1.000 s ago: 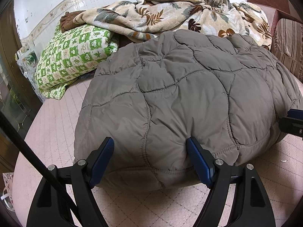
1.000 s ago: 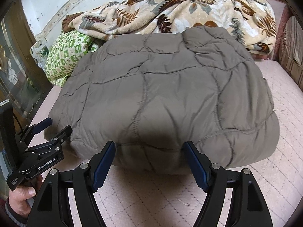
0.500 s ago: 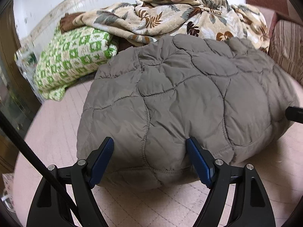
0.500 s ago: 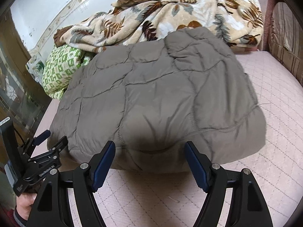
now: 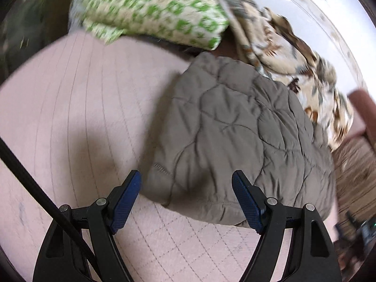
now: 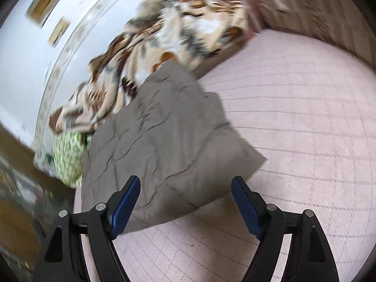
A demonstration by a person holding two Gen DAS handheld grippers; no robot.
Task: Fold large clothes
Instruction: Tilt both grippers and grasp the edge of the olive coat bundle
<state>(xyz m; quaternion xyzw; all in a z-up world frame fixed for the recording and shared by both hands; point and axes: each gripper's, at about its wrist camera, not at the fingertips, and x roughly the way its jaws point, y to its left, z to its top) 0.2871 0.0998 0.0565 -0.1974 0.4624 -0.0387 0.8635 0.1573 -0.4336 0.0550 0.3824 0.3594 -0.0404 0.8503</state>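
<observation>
A grey-brown quilted puffer jacket (image 5: 237, 136) lies folded into a compact block on the pink quilted bed cover (image 5: 77, 108). It also shows in the right wrist view (image 6: 162, 150), blurred by motion. My left gripper (image 5: 186, 199) is open and empty, held above the jacket's near edge. My right gripper (image 6: 185, 203) is open and empty, above the jacket's near corner. Neither gripper touches the cloth.
A green-and-white patterned pillow (image 5: 155, 7) and a leaf-print blanket (image 5: 303, 65) lie behind the jacket against the white wall. A striped brown cushion (image 5: 357, 171) sits at the right. Pink bed cover (image 6: 293, 122) spreads to the right of the jacket.
Both grippers have pulled back and up from the jacket and tilted, the left view rolling one way, the right the other. The jacket looks smaller and stays folded. Both stay open.
</observation>
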